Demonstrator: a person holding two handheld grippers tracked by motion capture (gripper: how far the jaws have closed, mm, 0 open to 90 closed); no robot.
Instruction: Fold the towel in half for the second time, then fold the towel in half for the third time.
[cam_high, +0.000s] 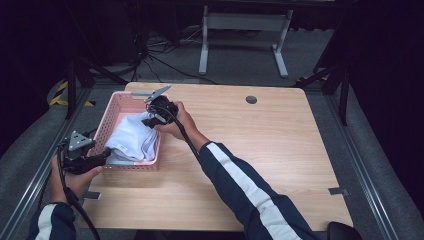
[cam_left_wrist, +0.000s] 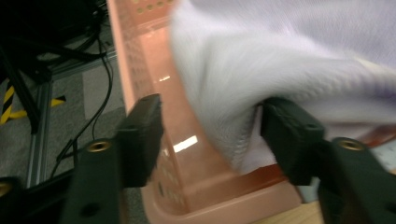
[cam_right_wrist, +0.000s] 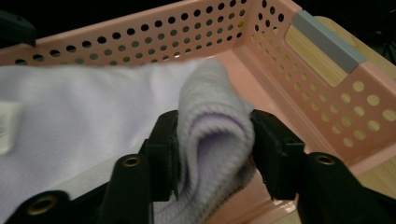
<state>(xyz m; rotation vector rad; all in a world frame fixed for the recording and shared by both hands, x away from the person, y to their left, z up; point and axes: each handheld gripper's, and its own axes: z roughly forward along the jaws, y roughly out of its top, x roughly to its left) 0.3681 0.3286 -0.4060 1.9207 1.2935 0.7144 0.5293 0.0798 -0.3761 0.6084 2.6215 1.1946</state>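
White folded cloth (cam_high: 132, 140) lies in the pink perforated plastic basket (cam_high: 114, 106) at the worktop's (cam_high: 260, 150) left edge. Right gripper (cam_right_wrist: 212, 135) pinches its fold; left gripper (cam_left_wrist: 210, 135) jaws open, straddling the basket's near wall.

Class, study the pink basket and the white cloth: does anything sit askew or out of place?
Yes. The white knitted cloth lies bunched in the pink perforated plastic basket, and one fold hangs over its near rim rather than lying inside.

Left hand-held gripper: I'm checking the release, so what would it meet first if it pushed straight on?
Probably the white cloth bunched between its jaws, with the pink basket wall right beside it; depth is blurred, so the left hand-held gripper might catch either.
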